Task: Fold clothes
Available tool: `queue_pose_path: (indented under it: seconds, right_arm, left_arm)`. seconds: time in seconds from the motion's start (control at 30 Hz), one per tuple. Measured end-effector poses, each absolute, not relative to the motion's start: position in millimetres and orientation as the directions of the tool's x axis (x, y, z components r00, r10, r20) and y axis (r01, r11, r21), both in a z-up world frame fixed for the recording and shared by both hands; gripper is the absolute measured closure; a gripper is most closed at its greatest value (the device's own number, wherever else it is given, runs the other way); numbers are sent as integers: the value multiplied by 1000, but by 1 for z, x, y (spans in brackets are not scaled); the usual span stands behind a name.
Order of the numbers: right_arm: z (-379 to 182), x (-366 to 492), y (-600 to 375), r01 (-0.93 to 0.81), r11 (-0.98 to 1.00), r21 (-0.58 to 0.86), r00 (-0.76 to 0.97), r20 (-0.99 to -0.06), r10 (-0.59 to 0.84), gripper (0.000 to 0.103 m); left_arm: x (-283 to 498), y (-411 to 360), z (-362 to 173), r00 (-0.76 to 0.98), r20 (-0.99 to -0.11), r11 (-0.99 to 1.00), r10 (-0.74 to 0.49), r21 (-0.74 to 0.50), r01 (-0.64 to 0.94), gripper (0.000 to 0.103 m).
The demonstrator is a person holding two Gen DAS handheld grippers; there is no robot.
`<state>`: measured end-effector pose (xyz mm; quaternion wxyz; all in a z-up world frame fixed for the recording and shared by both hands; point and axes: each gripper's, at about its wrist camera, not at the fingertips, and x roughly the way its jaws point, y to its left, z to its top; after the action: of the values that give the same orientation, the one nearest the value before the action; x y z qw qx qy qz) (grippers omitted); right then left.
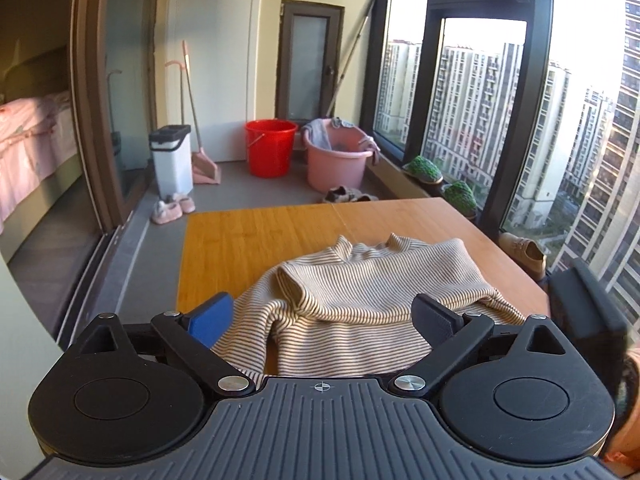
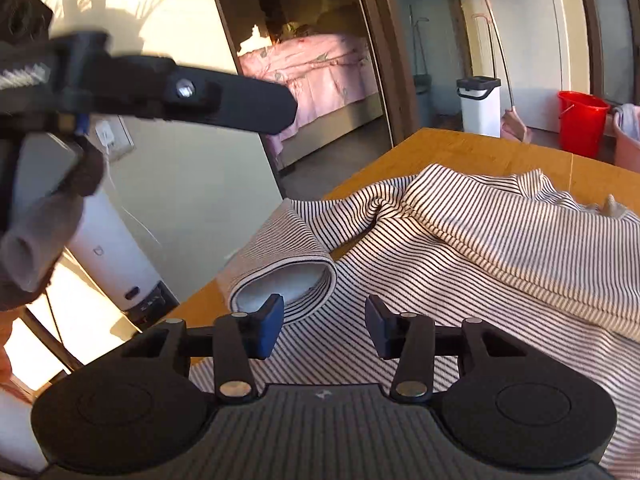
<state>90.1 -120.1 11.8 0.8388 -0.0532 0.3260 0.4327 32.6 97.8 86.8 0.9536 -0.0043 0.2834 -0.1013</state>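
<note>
Striped top [image 1: 360, 280] lies rumpled on tabletop [image 1: 248, 236]: soft, light, limp; grip at hem or cuff [image 2: 288, 280]. Left tool [image 1: 320, 316] and right tool [image 2: 324, 326] spread, empty.

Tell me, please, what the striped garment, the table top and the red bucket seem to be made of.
Striped garment: looks like soft ribbed knit, matte, cream with thin dark stripes; it drapes and bunches in folds. Table top: seems bamboo or wood laminate, smooth with a slight sheen; fine parallel grain and a seam line show. Red bucket: probably moulded plastic, glossy, uniform colour with a thin wire handle.
</note>
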Motion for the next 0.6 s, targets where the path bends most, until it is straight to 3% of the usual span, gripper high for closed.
queue_pose_path:
  seconds: [0.13, 0.17, 0.2, 0.4, 0.6]
  right_arm:
    - [0, 101, -82, -783, 602, 157, 384, -639, 666, 61]
    - [4, 104, -79, -783, 597, 174, 374, -635, 676, 70]
    - [10, 108, -76, -782, 591, 197, 360, -631, 687, 97]
    - [95, 143, -86, -740, 649, 178, 496, -506, 705, 100]
    - [202, 175, -126, -672, 720, 173, 666, -282, 690, 100]
  left_arm:
    - [29, 107, 86, 834, -512, 977, -207, -71, 199, 0]
    - [29, 110, 86, 835, -510, 978, -207, -76, 196, 0]
    - [30, 114, 85, 837, -507, 979, -204, -84, 188, 0]
    - [20, 146, 99, 895, -415, 982, -163, -156, 107, 0]
    - [33, 125, 83, 841, -490, 973, -229, -147, 179, 0]
